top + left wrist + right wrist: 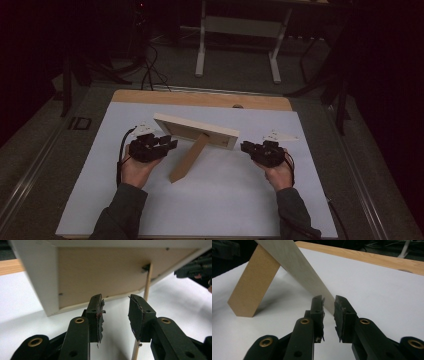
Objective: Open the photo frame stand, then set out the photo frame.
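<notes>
A white-edged rectangular wooden picture frame (196, 130) with a tan fibreboard back is seen standing on the white-covered bench (215, 200), tilted back and propped by its tan fibreboard easel leg (189, 159), which reaches toward the person's side of the frame. The left gripper (170, 145) is held just beside the frame's left end, behind its back panel; its jaws are parted with nothing between them, and the frame's lower edge is seen beyond the tips in the left gripper view (82, 277). The right gripper (245, 146) is held at the frame's right end, and in the right gripper view the white side edge of the frame (302, 272) is seen running down into the narrow gap between the jaws; whether the pads already press on it cannot be told, though a sliver of space seems to remain. The step in hand is judged to be the taking hold of the standing frame at both ends. For the next move, the right jaws would need to be closed squarely on the edge, and the left gripper brought onto its own end, without the leg being knocked
</notes>
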Demonstrator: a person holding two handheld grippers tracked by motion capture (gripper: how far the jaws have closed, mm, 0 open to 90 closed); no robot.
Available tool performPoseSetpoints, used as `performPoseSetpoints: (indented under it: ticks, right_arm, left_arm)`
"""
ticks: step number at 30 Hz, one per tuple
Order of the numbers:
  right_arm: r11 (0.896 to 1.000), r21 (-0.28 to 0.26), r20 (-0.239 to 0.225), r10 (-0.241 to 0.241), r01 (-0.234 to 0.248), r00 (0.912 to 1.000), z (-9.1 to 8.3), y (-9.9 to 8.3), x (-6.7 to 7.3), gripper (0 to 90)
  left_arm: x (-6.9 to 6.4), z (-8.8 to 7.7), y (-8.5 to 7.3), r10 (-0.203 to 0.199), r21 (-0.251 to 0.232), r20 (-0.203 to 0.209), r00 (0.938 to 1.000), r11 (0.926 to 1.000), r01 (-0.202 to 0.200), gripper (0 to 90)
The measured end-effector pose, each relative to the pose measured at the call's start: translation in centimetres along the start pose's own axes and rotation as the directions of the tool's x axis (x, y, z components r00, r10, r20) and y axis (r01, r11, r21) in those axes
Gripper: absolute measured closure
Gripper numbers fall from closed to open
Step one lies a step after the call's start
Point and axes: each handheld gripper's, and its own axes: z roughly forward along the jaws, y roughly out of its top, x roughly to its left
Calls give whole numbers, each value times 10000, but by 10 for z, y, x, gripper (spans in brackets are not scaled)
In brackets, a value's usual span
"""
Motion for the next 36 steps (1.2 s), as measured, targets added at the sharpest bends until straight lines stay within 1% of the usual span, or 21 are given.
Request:
performPoseSetpoints:
  ticks: [4, 6, 8, 11, 12, 13, 15, 20, 21, 22, 23, 24, 27, 34, 36]
  right_arm:
    - [10000, -45, 127, 45, -45, 9999, 2, 3, -2, 769]
    - [9997, -60, 218, 231, -230, 9995, 3, 4, -4, 770]
    - [9994, -102, 245, 322, -319, 9992, 4, 5, -6, 769]
    - [9991, -125, 274, 419, -415, 9987, 5, 5, -7, 769]
    - [9978, -230, 317, 633, -626, 9975, 9, 8, -10, 775]
    - [9973, -236, 379, 700, -691, 9968, 11, 9, -11, 784]
    - [9969, -216, 392, 764, -756, 9963, 13, 10, -12, 797]
    - [9963, -337, 558, 813, -795, 9951, 20, 14, -12, 894]
    - [9963, -337, 558, 813, -795, 9951, 20, 14, -12, 894]
    - [9964, -346, 545, 795, -777, 9953, 21, 15, -11, 896]
    - [9969, -254, 570, 762, -748, 9955, 24, 18, -10, 897]
    - [9972, -210, 598, 731, -719, 9955, 26, 19, -9, 898]
    - [9968, -133, 598, 793, -787, 9951, 31, 22, -9, 898]
    - [9963, -63, 464, 862, -860, 9952, 37, 23, -7, 898]
    - [9956, -48, 348, 938, -936, 9950, 38, 22, -7, 898]
  left_arm:
    - [6, -2, 1, -304, -173, -131, 9995, 9994, 301, 647]
    - [9, -3, 2, -448, -213, -239, 9987, 9988, 443, 648]
    - [10, -3, 3, -506, -214, -407, 9979, 9985, 497, 650]
    - [12, -2, 4, -551, -197, -516, 9971, 9983, 541, 658]
    - [13, -1, 5, -573, -173, -572, 9967, 9983, 564, 666]
    - [14, 0, 6, -627, -132, -610, 9962, 9980, 621, 677]
    - [15, 0, 6, -623, -83, -683, 9957, 9981, 618, 691]
    - [14, 3, 9, -547, -61, -957, 9939, 9985, 544, 785]
    - [14, 3, 9, -547, -61, -957, 9939, 9985, 544, 810]
    - [13, 5, 11, -482, -79, -1062, 9932, 9988, 476, 810]
    - [13, 6, 11, -469, -87, -1082, 9930, 9989, 463, 868]
    - [13, 6, 12, -454, -108, -1110, 9928, 9990, 445, 893]
    - [14, 10, 14, -535, -59, -1167, 9917, 9986, 532, 900]
    - [10, 15, 17, -510, -43, -1126, 9923, 9987, 508, 900]
    - [9, 16, 19, -505, -43, -1131, 9923, 9987, 504, 900]
